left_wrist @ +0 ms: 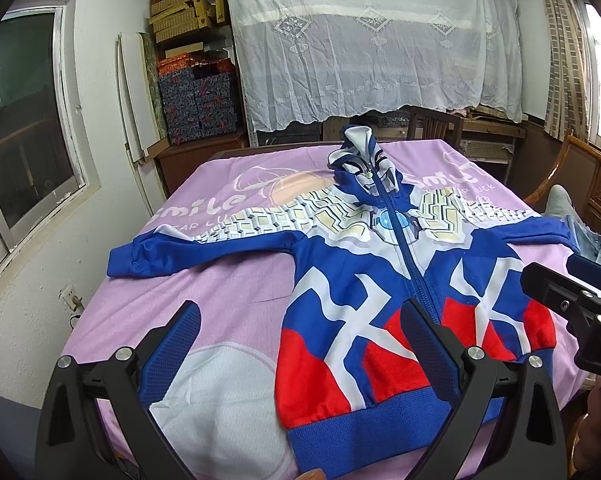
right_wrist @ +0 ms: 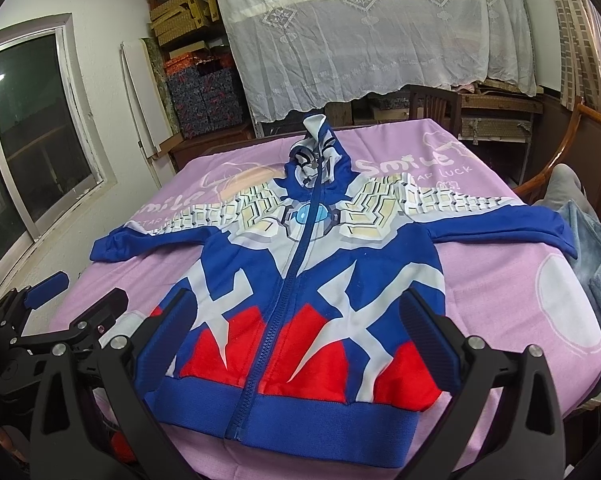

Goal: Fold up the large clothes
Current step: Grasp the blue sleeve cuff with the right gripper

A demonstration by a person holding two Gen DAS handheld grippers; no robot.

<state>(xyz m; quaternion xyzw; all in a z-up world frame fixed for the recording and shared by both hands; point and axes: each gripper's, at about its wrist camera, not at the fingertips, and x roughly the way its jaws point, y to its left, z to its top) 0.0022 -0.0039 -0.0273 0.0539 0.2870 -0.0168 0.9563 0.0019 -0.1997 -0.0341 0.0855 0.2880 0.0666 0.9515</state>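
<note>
Hoodie (right_wrist: 300,280), zipped up in blue, red and white, lies face up and spread flat on the pink sheet (right_wrist: 500,320) covering the table, sleeves stretched out to both sides and hood pointing toward the far edge. Left gripper (left_wrist: 300,332) hovers above the hem's left part, fingers spread wide with nothing between them. Right gripper (right_wrist: 300,320) hangs over the hem's middle, likewise wide apart and empty. Denim garment (right_wrist: 596,264) sits at the table's right edge.

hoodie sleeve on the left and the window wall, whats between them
Only bare pink bedsheet, then the bed's edge. The left wrist view shows it best: the blue cuff of the hoodie ends short of the edge, with nothing lying there.
</note>
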